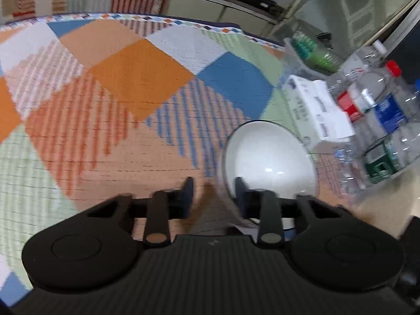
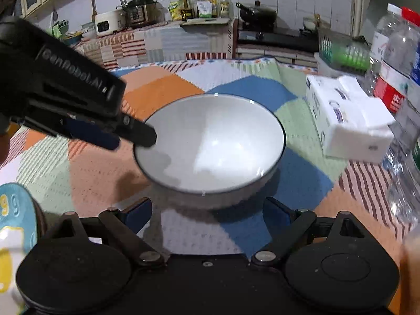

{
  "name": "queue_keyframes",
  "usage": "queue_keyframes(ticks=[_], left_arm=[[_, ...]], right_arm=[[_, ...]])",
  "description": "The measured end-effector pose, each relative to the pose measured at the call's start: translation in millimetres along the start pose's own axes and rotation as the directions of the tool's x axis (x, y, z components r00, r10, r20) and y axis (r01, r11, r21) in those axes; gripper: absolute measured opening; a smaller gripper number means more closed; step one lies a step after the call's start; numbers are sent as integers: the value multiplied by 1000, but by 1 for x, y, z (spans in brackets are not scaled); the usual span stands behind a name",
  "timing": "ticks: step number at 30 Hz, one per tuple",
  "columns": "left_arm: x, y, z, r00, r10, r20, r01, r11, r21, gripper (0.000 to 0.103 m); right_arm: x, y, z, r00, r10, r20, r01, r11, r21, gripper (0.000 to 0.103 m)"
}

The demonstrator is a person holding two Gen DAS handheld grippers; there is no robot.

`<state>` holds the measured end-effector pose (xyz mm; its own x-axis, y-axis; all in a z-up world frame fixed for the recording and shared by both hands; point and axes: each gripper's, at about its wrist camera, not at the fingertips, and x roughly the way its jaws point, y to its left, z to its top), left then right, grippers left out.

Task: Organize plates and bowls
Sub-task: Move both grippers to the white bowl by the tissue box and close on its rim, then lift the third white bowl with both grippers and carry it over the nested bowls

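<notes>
A white bowl with a dark rim (image 2: pixel 210 144) stands on the patterned tablecloth (image 2: pixel 262 92). My left gripper (image 1: pixel 214 191) is open over the bowl's (image 1: pixel 270 157) left rim: one finger is inside the bowl, the other outside. From the right wrist view the left gripper (image 2: pixel 136 136) reaches in from the left with a fingertip (image 2: pixel 144 135) over the rim. My right gripper (image 2: pixel 207 210) is open and empty, just in front of the bowl's near side.
A white tissue pack (image 2: pixel 346 118) lies right of the bowl, with several plastic bottles (image 2: pixel 396 57) and a clear basket (image 2: pixel 341 52) beyond it. A blue patterned object (image 2: pixel 15 215) sits at the left edge. A kitchen counter with appliances (image 2: pixel 136 13) stands behind the table.
</notes>
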<state>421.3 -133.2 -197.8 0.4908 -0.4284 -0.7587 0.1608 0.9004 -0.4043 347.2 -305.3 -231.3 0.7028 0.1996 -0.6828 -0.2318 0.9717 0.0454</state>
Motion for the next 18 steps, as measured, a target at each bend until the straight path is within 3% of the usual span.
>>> queue_keyframes(ticks=[1, 4, 10, 14, 18], left_arm=[[0, -1, 1, 1000, -23, -13, 23, 1000, 1, 10], [1, -7, 6, 999, -21, -37, 23, 998, 64, 9], [2, -5, 8, 998, -27, -59, 31, 997, 71, 9], [-6, -11, 3, 995, 2, -99, 13, 989, 149, 9], [-18, -5, 0, 989, -30, -148, 45, 994, 101, 10]], right_arm=[[3, -1, 1, 1000, 0, 6, 0, 1000, 2, 94], [8, 0, 4, 1000, -23, 7, 23, 999, 24, 94], [9, 6, 5, 1000, -23, 16, 22, 1000, 6, 95], [3, 11, 2, 1000, -2, -5, 3, 1000, 7, 94], [-8, 14, 1, 998, 32, -52, -31, 999, 24, 93]])
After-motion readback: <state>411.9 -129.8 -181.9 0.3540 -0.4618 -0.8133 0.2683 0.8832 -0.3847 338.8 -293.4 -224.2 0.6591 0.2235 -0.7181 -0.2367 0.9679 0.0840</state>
